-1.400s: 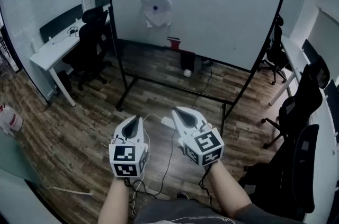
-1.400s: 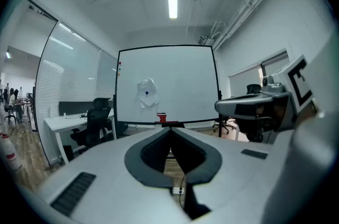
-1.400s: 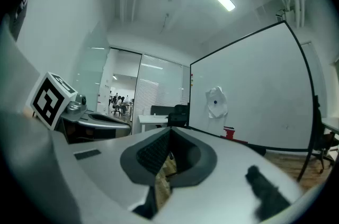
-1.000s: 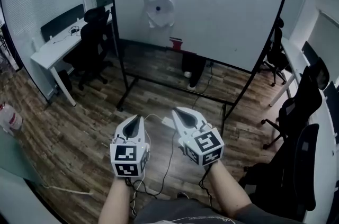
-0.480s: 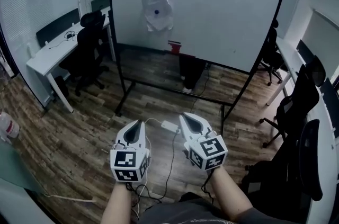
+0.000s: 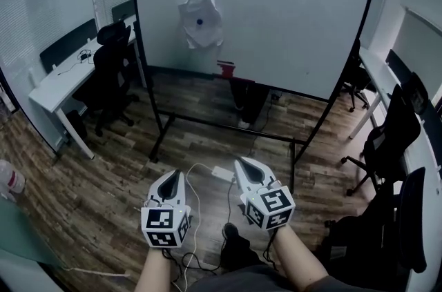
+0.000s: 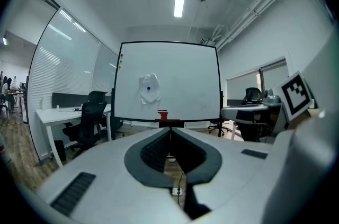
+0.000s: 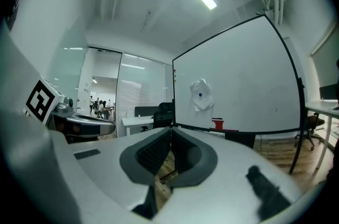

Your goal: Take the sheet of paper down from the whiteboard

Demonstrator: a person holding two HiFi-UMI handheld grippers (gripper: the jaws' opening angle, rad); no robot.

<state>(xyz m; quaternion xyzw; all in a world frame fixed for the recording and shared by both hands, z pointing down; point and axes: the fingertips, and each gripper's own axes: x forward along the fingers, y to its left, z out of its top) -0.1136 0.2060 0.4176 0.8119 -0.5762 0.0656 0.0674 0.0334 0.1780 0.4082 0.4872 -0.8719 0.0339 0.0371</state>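
Nearest, both pairs are held low and side by side. The left tongs (image 6: 174, 178) are shut tip to tip with nothing between them, and the right tongs (image 6: 243, 164) are closed and empty too. Over the last second or so they have sunk a little in the head view, and a shoe (image 6: 231, 232) now shows just under them, which reads as a step taken toward the board.

Just beyond the tips, a white cable (image 6: 195, 177) runs across the wooden floor (image 6: 103, 166) to a small white power block (image 6: 222, 173). Past that stands the black stand of the whiteboard (image 6: 290, 14), with someone's legs (image 6: 248, 101) now visible behind it, ahead of the right tongs.

Farthest off, up and ahead of the left tongs, the sheet of paper (image 6: 200, 21) hangs crumpled on the board, pinned by a dark dot (image 6: 199, 21) that is likely a magnet. It sits just as it did. A red object (image 6: 226, 68) rests on the ledge below it.

The paper is well apart from both tongs, so the approach has only begun: they must rise, close the gap and open before anything can be gripped.
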